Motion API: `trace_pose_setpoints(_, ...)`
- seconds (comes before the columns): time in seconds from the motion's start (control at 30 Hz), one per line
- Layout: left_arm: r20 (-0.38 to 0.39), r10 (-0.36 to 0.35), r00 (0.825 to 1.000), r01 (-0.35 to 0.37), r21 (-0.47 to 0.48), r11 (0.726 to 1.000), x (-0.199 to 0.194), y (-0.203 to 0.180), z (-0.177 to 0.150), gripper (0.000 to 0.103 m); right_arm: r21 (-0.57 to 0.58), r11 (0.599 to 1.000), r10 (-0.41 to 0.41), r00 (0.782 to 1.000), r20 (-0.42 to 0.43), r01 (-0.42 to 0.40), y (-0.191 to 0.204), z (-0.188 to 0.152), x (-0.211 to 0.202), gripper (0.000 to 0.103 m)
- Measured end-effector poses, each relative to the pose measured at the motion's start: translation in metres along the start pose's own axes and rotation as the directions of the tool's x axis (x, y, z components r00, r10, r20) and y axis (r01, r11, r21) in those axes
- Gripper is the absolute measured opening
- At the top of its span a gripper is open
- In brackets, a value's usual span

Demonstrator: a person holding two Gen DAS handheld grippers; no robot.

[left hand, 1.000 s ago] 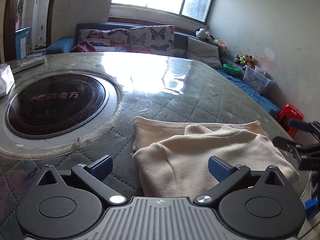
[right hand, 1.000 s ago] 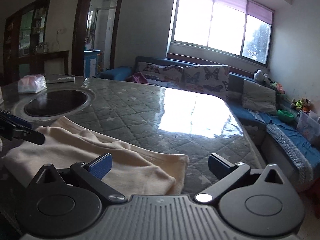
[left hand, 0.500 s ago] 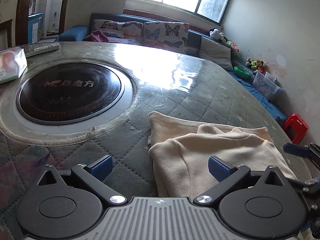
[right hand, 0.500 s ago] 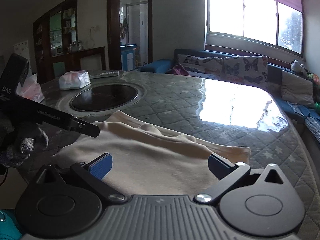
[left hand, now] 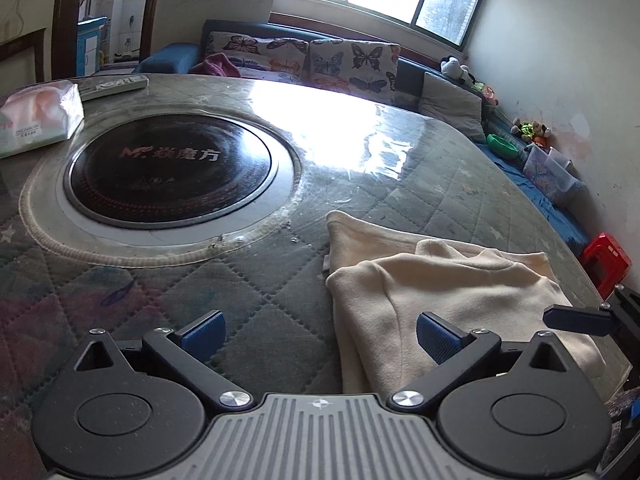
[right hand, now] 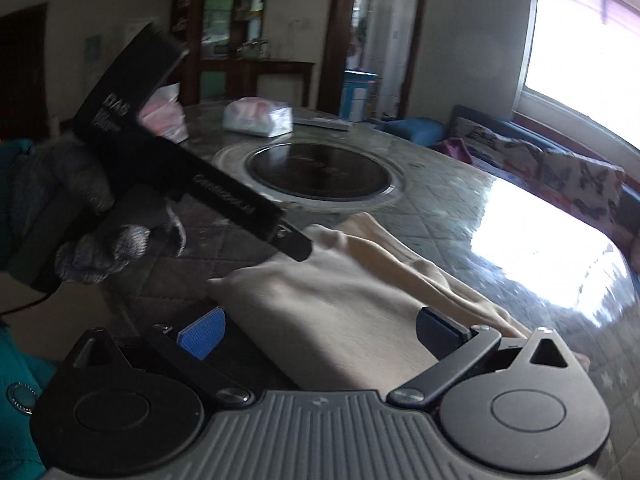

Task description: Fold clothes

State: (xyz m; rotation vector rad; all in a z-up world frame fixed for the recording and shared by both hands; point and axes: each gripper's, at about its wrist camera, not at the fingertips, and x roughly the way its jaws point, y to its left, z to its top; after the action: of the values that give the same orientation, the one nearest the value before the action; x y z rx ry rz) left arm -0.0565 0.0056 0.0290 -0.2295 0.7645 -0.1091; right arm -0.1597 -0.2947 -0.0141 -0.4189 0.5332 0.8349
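A cream garment (left hand: 436, 296) lies folded in layers on the quilted table near its front right edge; it also shows in the right wrist view (right hand: 344, 300). My left gripper (left hand: 318, 332) is open and empty, just above the table at the garment's left edge, one fingertip over the cloth. My right gripper (right hand: 318, 330) is open and empty, low over the garment's near edge. One finger of the right gripper (left hand: 576, 318) shows at the right in the left wrist view. The left gripper's body (right hand: 192, 176), held by a gloved hand, reaches over the garment's far corner.
A round black induction cooktop (left hand: 172, 164) is set into the table (left hand: 400, 152) to the left. A tissue pack (left hand: 38, 118) and a remote (left hand: 114, 86) lie at the far left. A sofa with butterfly cushions (left hand: 312, 58) and a red stool (left hand: 606, 258) stand beyond the table.
Both grippers have swung leftward: the cooktop and tissue pack have come further into view. The right view turns toward the left gripper, which now looms large. The garment lies unchanged.
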Motion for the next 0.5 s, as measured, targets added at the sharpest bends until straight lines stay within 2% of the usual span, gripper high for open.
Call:
trace_pose_setpoints(0.17, 0.022, 0.014, 1.000, -0.013, -0.050, 0.999, -0.009, 0.013, -0.001, 0.102, -0.141, 0.990, 0.025, 0.999, -0.028, -0.029, 0.025, 0.009, 0.011, 0.088)
trace_pose_setpoints(0.23, 0.018, -0.006, 1.000, 0.007, -0.080, 0.997, -0.010, 0.018, 0.000, 0.102, -0.203, 0.978, 0.033, 0.998, -0.052, -0.043, 0.036, 0.013, 0.020, 0.082)
trace_pose_setpoints(0.37, 0.009, -0.054, 0.999, 0.054, -0.141, 0.989, -0.013, 0.027, 0.001, 0.096, -0.284, 0.958, 0.018, 0.996, -0.085, -0.042, 0.048, 0.016, 0.032, 0.060)
trace_pose_setpoints(0.5, -0.001, -0.108, 0.994, 0.105, -0.207, 0.973, -0.014, 0.035, 0.002, 0.094, -0.301, 0.953, 0.012, 0.994, -0.111, -0.045, 0.051, 0.018, 0.040, 0.047)
